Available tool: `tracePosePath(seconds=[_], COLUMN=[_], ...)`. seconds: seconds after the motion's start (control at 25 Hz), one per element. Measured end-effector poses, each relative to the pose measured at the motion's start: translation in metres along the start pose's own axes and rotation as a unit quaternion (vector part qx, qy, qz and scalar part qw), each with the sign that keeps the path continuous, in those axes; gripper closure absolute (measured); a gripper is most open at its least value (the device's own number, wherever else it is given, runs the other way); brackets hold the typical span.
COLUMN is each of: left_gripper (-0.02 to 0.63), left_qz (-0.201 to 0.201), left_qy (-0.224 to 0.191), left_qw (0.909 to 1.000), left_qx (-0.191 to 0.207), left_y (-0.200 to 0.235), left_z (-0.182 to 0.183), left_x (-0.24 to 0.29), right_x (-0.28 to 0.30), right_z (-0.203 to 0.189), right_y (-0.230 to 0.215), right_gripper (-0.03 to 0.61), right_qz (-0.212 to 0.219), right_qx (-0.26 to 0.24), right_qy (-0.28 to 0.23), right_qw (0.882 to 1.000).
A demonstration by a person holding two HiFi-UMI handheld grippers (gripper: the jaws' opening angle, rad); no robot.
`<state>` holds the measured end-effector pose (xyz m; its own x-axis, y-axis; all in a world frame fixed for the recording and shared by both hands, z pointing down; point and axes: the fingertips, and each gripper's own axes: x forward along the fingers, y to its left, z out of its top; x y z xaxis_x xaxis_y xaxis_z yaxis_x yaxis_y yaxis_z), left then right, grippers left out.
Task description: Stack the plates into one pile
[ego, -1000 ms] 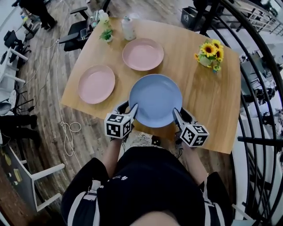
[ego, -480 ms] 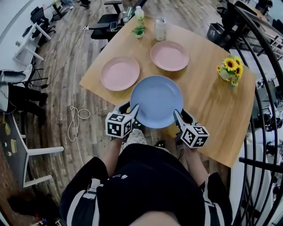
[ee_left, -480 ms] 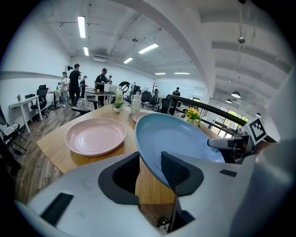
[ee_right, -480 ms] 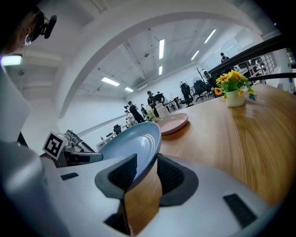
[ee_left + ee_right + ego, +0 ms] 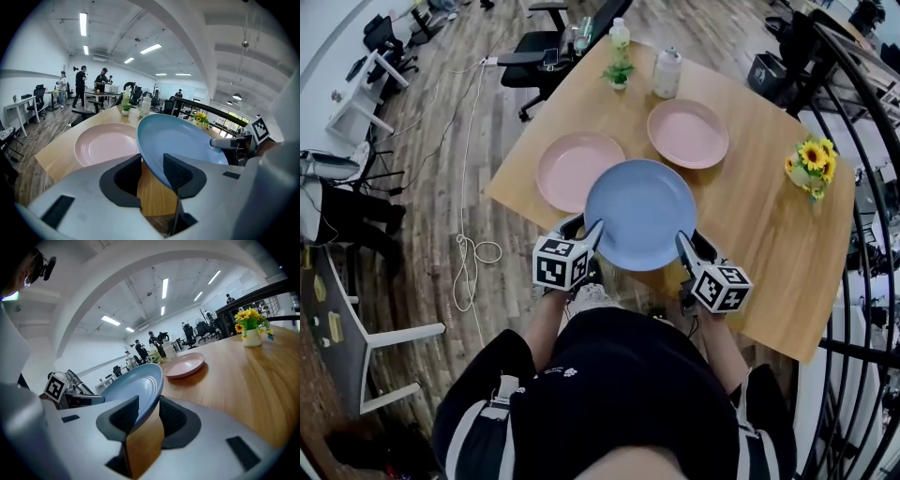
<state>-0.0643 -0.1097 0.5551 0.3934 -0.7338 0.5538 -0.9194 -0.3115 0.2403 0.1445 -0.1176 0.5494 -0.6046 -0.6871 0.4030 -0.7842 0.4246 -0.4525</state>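
Blue plate (image 5: 639, 214): round, shallow, plain pale blue with a faint ring inside the rim; held above the bench (image 5: 750, 216), its far left edge over the near pink plate (image 5: 572, 169).
Left gripper (image 5: 594, 230): pinching the blue plate's left rim.
Right gripper (image 5: 682, 240): pinching its right rim.
Far pink plate (image 5: 688, 133): flat on the bench, apart.

Smooth, matt blue plate (image 5: 640, 214); satin wood-grain table (image 5: 759, 217).
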Motion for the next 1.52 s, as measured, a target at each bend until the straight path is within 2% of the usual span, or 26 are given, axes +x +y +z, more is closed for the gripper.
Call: tracePosePath(seconds=[0.28, 0.48, 0.84, 1.04, 1.28, 1.52], left_gripper=[0.471, 0.471, 0.471, 0.471, 0.470, 0.465], left_qz=[-0.014, -0.007, -0.022, -0.032, -0.038, -0.050], left_qy=[0.009, 0.020, 0.035, 0.042, 0.070, 0.084], left_qw=[0.9999, 0.9997, 0.9990, 0.9983, 0.9949, 0.9924], left_qx=[0.004, 0.015, 0.018, 0.023, 0.061, 0.075], left_y=[0.072, 0.125, 0.186, 0.203, 0.213, 0.215], left_z=[0.017, 0.029, 0.038, 0.040, 0.029, 0.022], left_x=[0.012, 0.014, 0.027, 0.033, 0.038, 0.042], right_x=[0.066, 0.111, 0.167, 0.182, 0.192, 0.197], right_z=[0.005, 0.013, 0.010, 0.004, -0.011, -0.022], right_y=[0.029, 0.056, 0.080, 0.084, 0.086, 0.082], right_gripper=[0.440, 0.440, 0.437, 0.436, 0.436, 0.433], right_qz=[-0.023, -0.021, -0.031, -0.043, -0.060, -0.079], right_qx=[0.005, 0.001, 0.004, 0.010, 0.009, 0.003], right_qy=[0.005, 0.009, 0.015, 0.025, 0.048, 0.061], right_qw=[1.000, 1.000, 0.999, 0.999, 0.997, 0.995])
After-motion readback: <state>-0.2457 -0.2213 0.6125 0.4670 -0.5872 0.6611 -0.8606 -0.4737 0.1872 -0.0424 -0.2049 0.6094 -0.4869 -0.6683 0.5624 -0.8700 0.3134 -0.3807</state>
